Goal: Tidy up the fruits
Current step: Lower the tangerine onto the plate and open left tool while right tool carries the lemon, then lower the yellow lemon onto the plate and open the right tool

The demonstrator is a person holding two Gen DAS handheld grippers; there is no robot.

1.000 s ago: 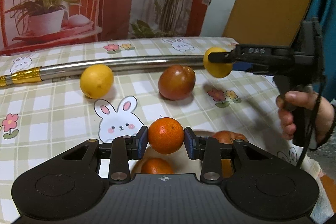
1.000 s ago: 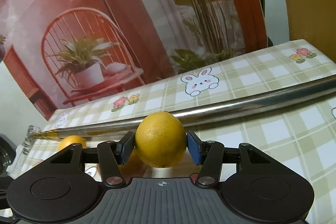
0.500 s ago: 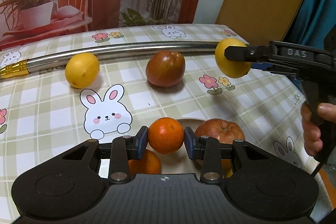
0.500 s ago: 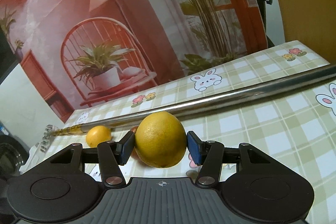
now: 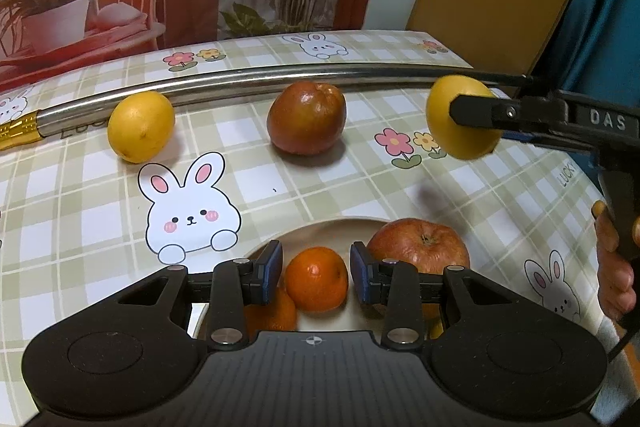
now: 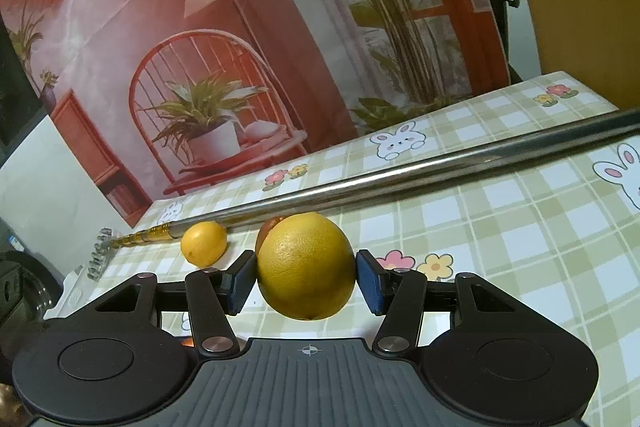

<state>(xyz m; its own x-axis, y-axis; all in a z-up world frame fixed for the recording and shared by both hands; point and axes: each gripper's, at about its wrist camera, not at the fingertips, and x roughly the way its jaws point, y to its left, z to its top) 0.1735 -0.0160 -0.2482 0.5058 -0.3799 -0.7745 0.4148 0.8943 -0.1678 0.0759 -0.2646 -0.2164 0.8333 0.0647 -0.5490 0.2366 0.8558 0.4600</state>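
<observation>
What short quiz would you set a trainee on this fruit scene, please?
1. True or false: the right gripper is empty.
2. How many fruits lie on the cloth, outside the bowl?
3. Fill in: the left gripper holds an ____ over the bowl.

Key
1. False: it grips a yellow fruit.
2. Two: a lemon and a red fruit.
3. Orange.
</observation>
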